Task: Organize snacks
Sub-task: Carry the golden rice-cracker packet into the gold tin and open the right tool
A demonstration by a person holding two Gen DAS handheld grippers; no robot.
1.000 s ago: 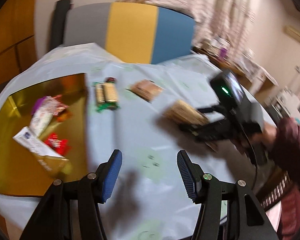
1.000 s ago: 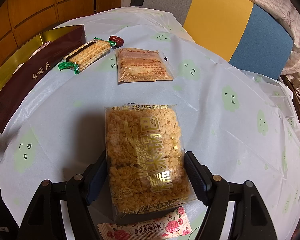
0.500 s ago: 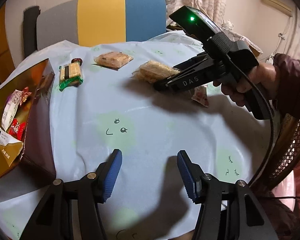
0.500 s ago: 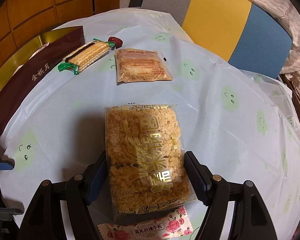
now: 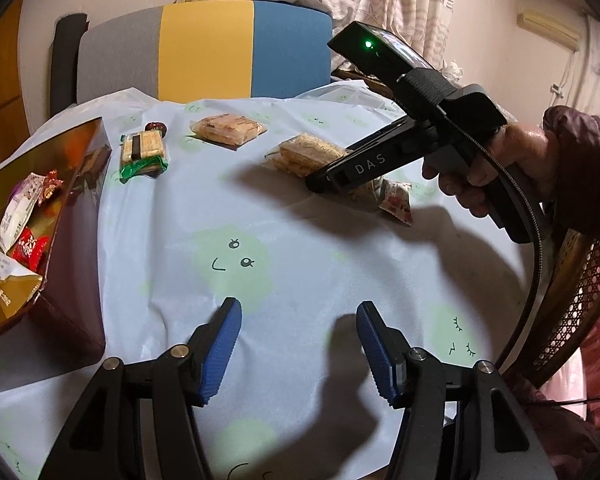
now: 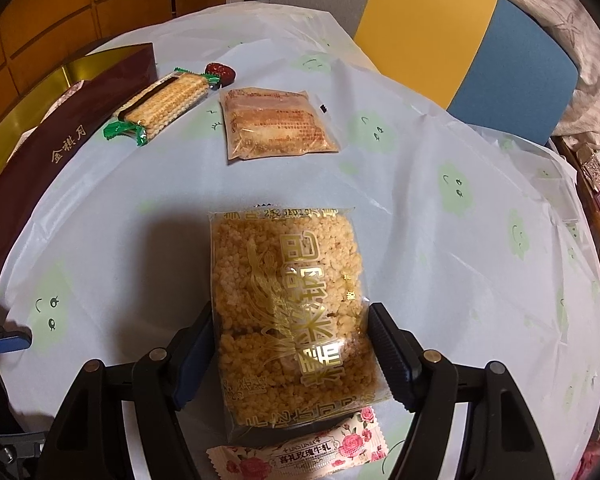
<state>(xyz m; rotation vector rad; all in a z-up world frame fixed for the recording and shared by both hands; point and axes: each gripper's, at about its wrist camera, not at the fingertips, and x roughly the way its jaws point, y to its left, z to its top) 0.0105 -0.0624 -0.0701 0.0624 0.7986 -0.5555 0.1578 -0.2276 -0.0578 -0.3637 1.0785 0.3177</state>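
A clear packet of puffed rice cakes [image 6: 284, 288] with gold lettering lies lengthwise between the pads of my right gripper [image 6: 290, 312], which press on its two long sides. Its near end rests over a rose-print nougat candy [image 6: 300, 452]. The left wrist view shows the same packet [image 5: 304, 152] in that gripper, held by a hand [image 5: 480, 168], with the candy [image 5: 396, 200] beside it. My left gripper [image 5: 298, 306] hangs open and empty over the cloth at the near edge. A gold box [image 5: 4, 184] at the left holds several wrapped snacks.
A wafer packet with green ends [image 6: 164, 100], a red sweet [image 6: 220, 72] and a flat pastry packet [image 6: 276, 124] lie farther back, beside the box's maroon wall [image 6: 60, 136]. A grey, yellow and blue chair [image 5: 204, 52] stands behind the round table; a wicker chair [image 5: 572, 300] is at the right.
My left gripper has sunk toward the table and its view has swung, so the gold box now sits at the far left. The right gripper stays around the rice cake packet.
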